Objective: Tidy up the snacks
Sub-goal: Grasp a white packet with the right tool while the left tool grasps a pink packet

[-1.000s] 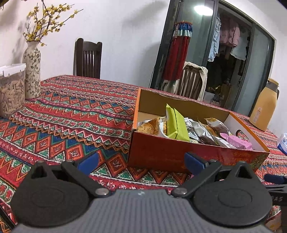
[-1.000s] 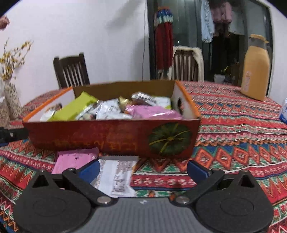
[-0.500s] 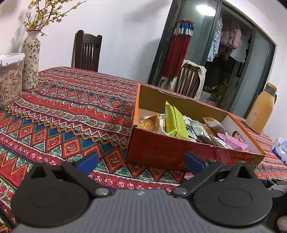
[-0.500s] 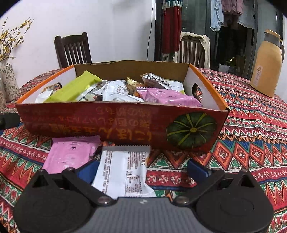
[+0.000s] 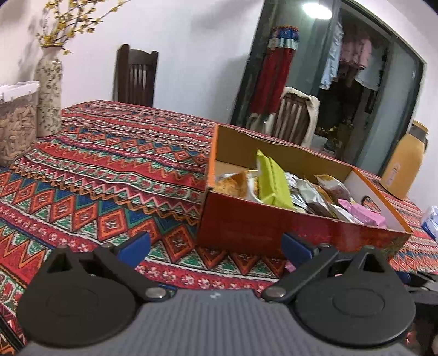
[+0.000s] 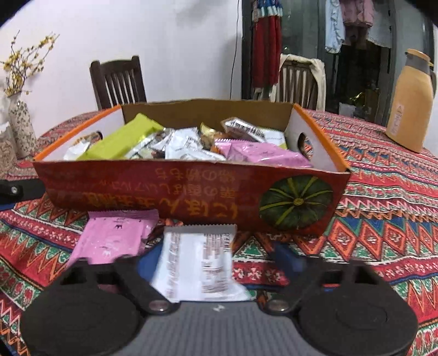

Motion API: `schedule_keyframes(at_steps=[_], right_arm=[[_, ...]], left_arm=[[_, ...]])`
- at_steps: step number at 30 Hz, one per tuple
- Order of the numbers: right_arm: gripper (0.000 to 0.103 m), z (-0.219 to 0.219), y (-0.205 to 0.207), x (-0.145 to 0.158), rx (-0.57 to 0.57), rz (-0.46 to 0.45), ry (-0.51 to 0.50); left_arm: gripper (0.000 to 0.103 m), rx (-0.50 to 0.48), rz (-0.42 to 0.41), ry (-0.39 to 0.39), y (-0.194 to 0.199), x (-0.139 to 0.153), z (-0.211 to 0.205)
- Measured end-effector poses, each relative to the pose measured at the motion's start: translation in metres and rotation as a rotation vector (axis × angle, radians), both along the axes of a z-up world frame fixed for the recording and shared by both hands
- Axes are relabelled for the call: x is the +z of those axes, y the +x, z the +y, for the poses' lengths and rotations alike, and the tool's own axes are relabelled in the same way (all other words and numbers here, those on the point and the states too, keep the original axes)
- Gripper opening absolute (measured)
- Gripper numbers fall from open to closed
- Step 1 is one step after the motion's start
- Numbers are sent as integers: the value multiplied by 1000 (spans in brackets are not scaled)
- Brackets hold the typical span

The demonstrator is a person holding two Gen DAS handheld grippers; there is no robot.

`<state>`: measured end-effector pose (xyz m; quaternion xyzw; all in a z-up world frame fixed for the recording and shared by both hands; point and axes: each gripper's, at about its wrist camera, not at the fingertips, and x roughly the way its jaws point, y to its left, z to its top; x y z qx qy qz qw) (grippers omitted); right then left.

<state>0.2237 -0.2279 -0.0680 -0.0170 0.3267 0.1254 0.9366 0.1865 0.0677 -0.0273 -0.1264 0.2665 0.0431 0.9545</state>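
right hand-held gripper (image 6: 216, 260), jaws just closing about a white snack packet (image 6: 198, 267) lying on the desk (image 6: 383, 219) before the red snack box (image 6: 191, 191), grip uncertain; pink packet (image 6: 112, 238) beside it. left hand-held gripper (image 5: 216, 245) wide apart, empty, near the box's corner.

Dim indoor light, ceiling lamp (image 5: 314, 7) glare, fisheye-bent edges, right tongs (image 6: 216, 257) motion-blurred
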Motion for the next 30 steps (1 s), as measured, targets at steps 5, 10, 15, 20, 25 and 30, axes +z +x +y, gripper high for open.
schedule_keyframes(at_steps=[5, 10, 15, 20, 25, 30], right_arm=[[41, -15, -22, 6, 5, -22, 47], [41, -38, -40, 10, -45, -86, 58], [41, -60, -40, 12, -121, -141, 43], [41, -69, -38, 10, -125, -167, 83], [41, -78, -40, 10, -109, -177, 147], [41, -87, -42, 10, -107, -182, 207]], left_arm=[[103, 18, 15, -5, 3, -2, 3], [103, 19, 35, 26, 6, -3, -2], [103, 38, 95, 69, 16, -4, -9], [103, 24, 83, 104, 10, 6, -30], [103, -33, 115, 126, 14, 11, -62], [103, -71, 144, 130, 15, 13, -93]])
